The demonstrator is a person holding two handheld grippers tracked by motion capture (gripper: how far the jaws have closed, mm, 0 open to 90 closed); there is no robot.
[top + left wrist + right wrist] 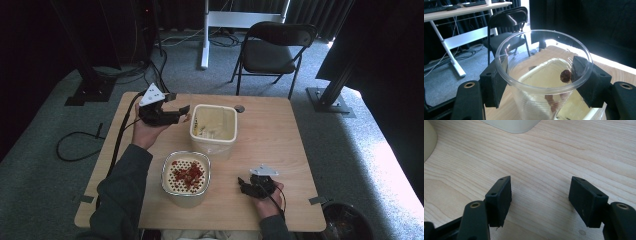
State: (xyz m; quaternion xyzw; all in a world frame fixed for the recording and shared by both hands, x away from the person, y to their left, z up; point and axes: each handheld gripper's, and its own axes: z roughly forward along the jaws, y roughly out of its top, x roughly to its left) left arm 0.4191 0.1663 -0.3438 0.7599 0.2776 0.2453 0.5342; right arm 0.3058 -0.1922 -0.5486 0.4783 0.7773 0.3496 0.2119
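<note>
Mostly smooth: L gripper clamped on clear round plastic cup (1 wrinkled berry inside), R gripper apart over woodgrain table

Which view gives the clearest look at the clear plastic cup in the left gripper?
The left gripper view: the clear cup sits between the pads, a dark red piece inside. In the high view it is barely visible at the left gripper.
</note>
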